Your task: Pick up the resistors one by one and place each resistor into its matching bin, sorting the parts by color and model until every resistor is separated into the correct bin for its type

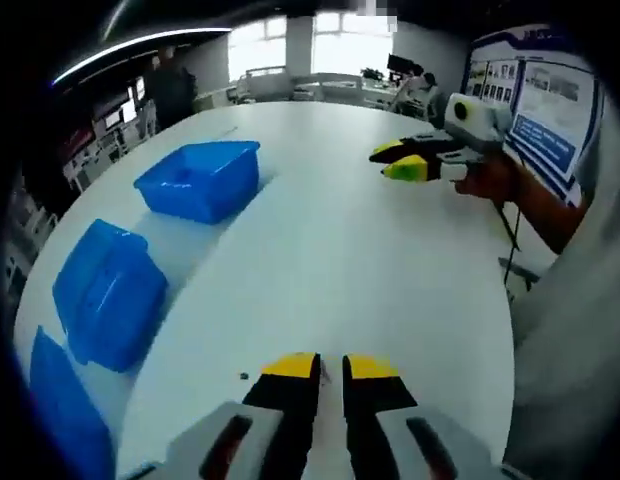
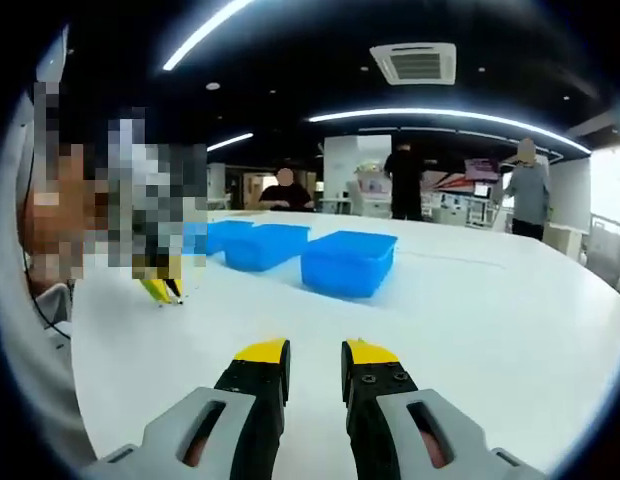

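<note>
Table [image 1: 330, 260]: plain white, no pattern. Bins [image 1: 202, 180]: solid bright blue, all alike. Left gripper [image 1: 330, 368]: yellow tips on black jaws, grey body behind. Right gripper [image 2: 315, 352]: same yellow, black and grey. Ceiling [image 2: 290, 60]: black, crossed by white light strips [image 2: 450, 118].

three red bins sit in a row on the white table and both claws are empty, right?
Not quite: the bins are blue, not red. The left gripper view shows the open bin, a second bin and a third bin in a row on the white table. The left claw and right claw do hold nothing, as the right gripper view also shows.
</note>
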Tool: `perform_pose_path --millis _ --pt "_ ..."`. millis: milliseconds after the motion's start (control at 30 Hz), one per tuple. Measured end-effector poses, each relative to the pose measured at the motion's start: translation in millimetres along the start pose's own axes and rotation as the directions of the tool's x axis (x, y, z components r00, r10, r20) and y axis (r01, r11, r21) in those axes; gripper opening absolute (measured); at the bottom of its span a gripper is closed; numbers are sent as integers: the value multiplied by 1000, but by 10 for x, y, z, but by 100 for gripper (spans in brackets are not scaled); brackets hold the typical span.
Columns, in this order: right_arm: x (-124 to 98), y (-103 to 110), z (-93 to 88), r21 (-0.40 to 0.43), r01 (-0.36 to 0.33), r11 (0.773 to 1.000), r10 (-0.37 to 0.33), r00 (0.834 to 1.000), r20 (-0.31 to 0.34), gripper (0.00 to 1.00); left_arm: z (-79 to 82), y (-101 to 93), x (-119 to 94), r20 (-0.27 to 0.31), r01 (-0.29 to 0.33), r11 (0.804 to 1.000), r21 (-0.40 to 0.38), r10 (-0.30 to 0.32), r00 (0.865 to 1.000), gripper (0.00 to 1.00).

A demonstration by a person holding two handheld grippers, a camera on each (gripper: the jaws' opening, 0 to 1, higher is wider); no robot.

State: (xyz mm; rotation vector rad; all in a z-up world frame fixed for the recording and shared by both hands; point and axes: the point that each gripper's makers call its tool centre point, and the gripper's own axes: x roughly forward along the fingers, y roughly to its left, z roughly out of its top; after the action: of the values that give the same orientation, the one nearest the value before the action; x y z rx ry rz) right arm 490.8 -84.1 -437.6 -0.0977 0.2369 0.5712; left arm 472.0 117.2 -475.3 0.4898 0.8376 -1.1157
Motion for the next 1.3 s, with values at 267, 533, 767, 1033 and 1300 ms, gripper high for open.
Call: perform_pose_path --millis 267,533,767,1033,1300 --pt "2 -35 -44 2 -4 1000 4 1000 -5 23 -36 88 34 20 -52 997 -57 54 998 11" --pt "-39 -92 -17 6 6 1000 -6 1000 13 23 20 8 66 9 11 1000 12 -11 1000 5" --pt "-68 -132 -24 11 13 1000 -13 1000 16 23 412 14 -98 168 69 990 121 -89 982 4" --pt "-89 -182 -15 11 26 1000 -26 1000 16 23 715 397 -376 362 6 997 78 -34 932 5" --pt "-106 -211 9 14 41 999 -41 999 24 23 963 1287 -746 542 -232 968 -95 246 804 5"
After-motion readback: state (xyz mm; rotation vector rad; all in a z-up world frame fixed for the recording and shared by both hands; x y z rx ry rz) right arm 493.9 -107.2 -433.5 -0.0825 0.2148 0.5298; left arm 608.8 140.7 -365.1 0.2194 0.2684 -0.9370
